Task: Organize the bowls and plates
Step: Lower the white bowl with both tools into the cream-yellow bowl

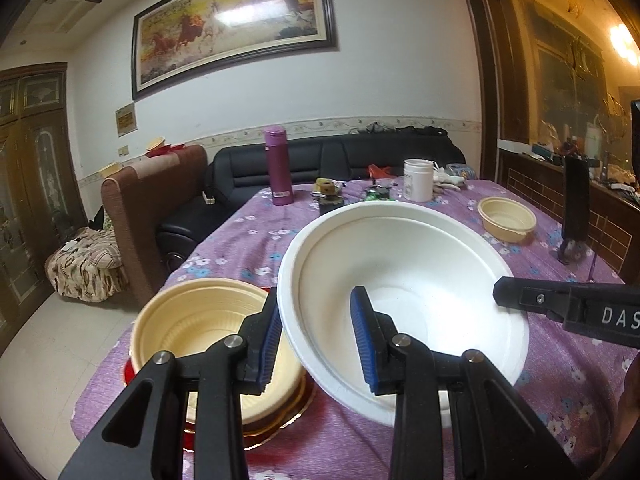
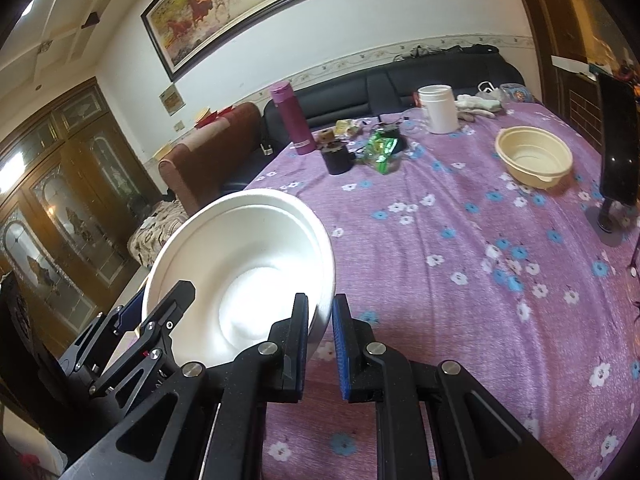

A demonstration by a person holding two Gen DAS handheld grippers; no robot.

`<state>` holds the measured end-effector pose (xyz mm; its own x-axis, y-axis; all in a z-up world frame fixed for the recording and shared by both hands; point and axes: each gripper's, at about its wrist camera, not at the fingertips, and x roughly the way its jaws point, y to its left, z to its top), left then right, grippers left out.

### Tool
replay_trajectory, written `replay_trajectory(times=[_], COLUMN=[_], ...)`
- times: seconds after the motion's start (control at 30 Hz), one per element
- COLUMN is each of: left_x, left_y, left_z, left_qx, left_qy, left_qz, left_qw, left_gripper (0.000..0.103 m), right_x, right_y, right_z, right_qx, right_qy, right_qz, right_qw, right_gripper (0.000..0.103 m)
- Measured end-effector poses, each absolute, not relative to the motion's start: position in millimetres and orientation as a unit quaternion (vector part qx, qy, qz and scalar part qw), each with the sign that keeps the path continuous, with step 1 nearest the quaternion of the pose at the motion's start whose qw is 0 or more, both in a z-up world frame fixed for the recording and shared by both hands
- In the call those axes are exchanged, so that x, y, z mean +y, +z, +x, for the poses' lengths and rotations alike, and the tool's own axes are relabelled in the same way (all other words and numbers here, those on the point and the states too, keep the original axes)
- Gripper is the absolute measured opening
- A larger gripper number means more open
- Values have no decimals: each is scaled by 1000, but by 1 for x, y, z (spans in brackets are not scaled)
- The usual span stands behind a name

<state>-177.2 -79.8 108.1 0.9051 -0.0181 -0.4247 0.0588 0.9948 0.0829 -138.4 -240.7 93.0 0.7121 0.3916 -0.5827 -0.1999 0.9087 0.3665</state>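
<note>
White round foam bowl (image 1: 404,280): we hold it tilted above the near left part of the table, its rim straddled on opposite sides by both grippers. Left gripper (image 1: 318,344): pads either side of the left wall, gap visible, so we cannot tell if it is clamped. Right gripper (image 2: 320,344): narrow gap over the right rim, likewise unclear. Just left and below: cream ribbed plastic bowl (image 1: 200,320) on a red plate (image 1: 280,432) at the near left corner, our likely stacking spot. A second cream plastic bowl (image 2: 534,156) sits near the far right edge. Surface: purple flowered tablecloth (image 2: 460,280); a black sofa (image 1: 340,160) stands beyond.
</note>
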Motion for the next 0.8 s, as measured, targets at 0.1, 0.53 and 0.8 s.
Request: replay_trajectory(times=[0.1, 0.53, 0.8], left_x=[-71, -34, -6], left_y=[109, 113, 110], left_z=[-178, -176, -170], left_qx=[216, 218, 225], left_qy=[-12, 19, 36], left_qz=[43, 24, 5], left_qw=[975, 976, 974], left_gripper=[32, 34, 34], right_x=[-231, -191, -165], right_y=[94, 98, 97], right_z=[-136, -118, -106], right_qx=[345, 356, 367], right_qy=[168, 194, 209], right_qz=[135, 115, 100], right_qw=[913, 907, 901], right_gripper=[14, 14, 14])
